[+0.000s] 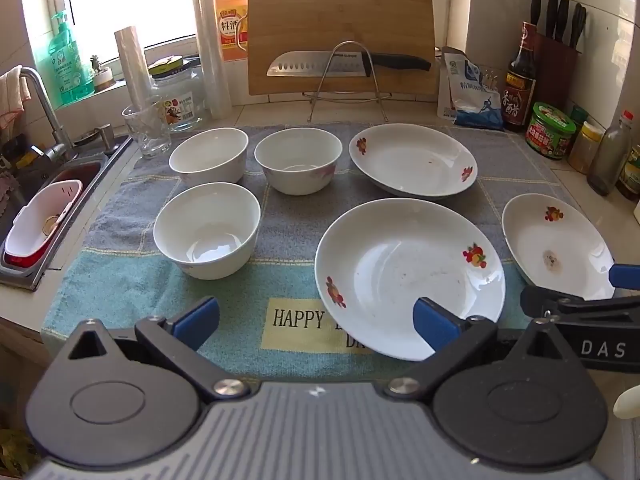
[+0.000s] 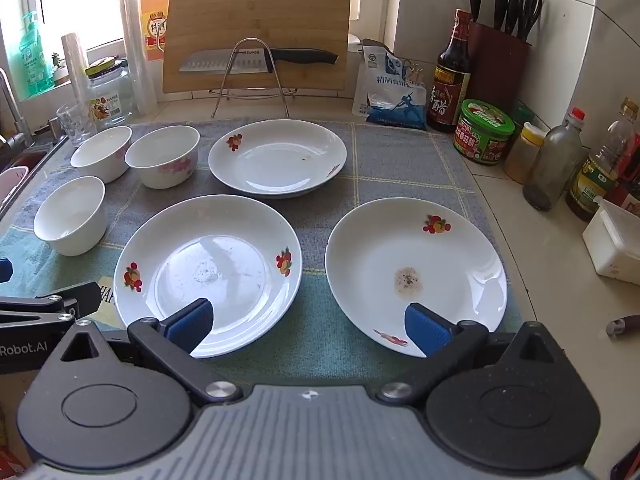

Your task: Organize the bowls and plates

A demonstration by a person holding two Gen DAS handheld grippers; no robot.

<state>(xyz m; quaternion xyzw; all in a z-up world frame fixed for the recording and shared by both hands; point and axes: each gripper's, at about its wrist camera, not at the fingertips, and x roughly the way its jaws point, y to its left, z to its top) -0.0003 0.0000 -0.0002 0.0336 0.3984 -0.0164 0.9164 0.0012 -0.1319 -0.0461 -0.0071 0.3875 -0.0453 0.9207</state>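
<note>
While bowls sit empty, right plate bears residue.

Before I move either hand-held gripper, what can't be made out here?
- Towel lettering: both views, covered by the near-left flowered white plate and the left hand-held gripper.
- Near-right flowered plate: left wrist view, near rim hidden behind the right hand-held gripper.
- Steel sink: cut off at the left edge, both views.
- Far plate: one plate or two stacked, unclear.
</note>
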